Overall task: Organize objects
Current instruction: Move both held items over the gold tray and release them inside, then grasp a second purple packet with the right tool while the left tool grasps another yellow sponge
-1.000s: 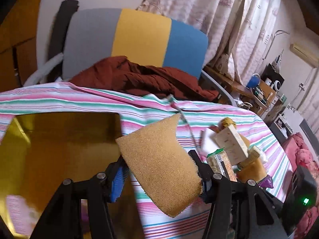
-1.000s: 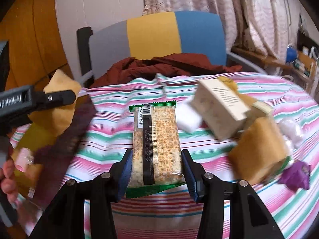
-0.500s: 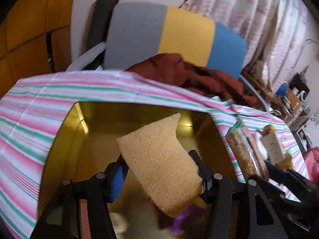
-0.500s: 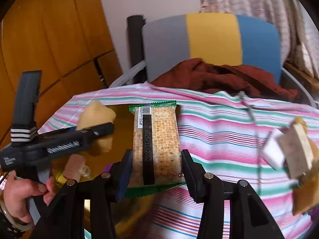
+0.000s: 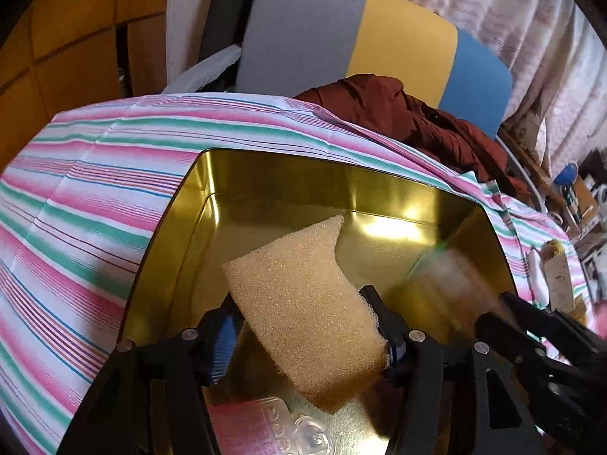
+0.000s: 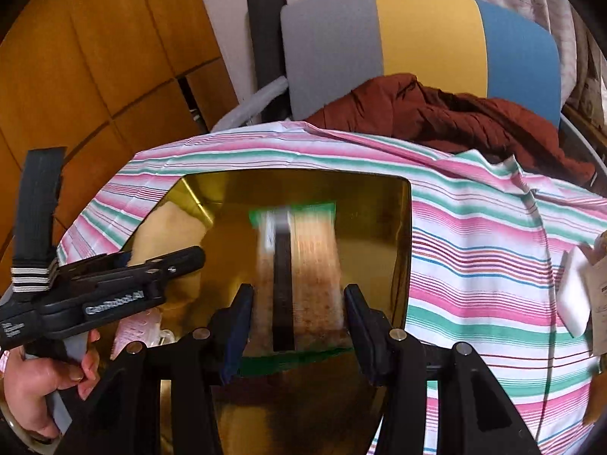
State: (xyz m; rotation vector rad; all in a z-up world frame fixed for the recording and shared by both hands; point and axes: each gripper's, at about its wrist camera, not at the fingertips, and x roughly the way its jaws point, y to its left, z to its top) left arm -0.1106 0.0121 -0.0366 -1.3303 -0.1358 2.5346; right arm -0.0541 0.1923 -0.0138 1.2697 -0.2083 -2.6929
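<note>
A: Which step is this?

B: The drop-off, I'd say. Both loads hang over the gold tin [image 5: 265, 174], which sits on the striped cloth [image 5: 95, 174] covering the bench. The left claw [image 5: 303, 333] is clamped on one tan sponge [image 5: 303, 303], held above the tin's floor towards its near side.

A: And the other?

B: The right claw [image 6: 296, 318] has its jaws closed on one cracker packet [image 6: 299, 265], green-edged and blurred with motion, also over the tin's floor, nearer its right wall.

A: So what does the next move call for?

B: Lowering each load until it is close to the tin's floor, then parting the jaws. The two claws are near each other inside the tin, so one ought to let go and lift away first to avoid a knock.

A: Anything in the tin already?

B: One pink-and-clear plastic item [image 5: 265, 432] against the near wall; I cannot tell what it is.

A: What is left outside?

B: To the right of the tin, well apart from it, one white block [image 6: 574, 292] and a pale carton [image 6: 597, 303] at the frame edge. More may lie beyond view.
</note>
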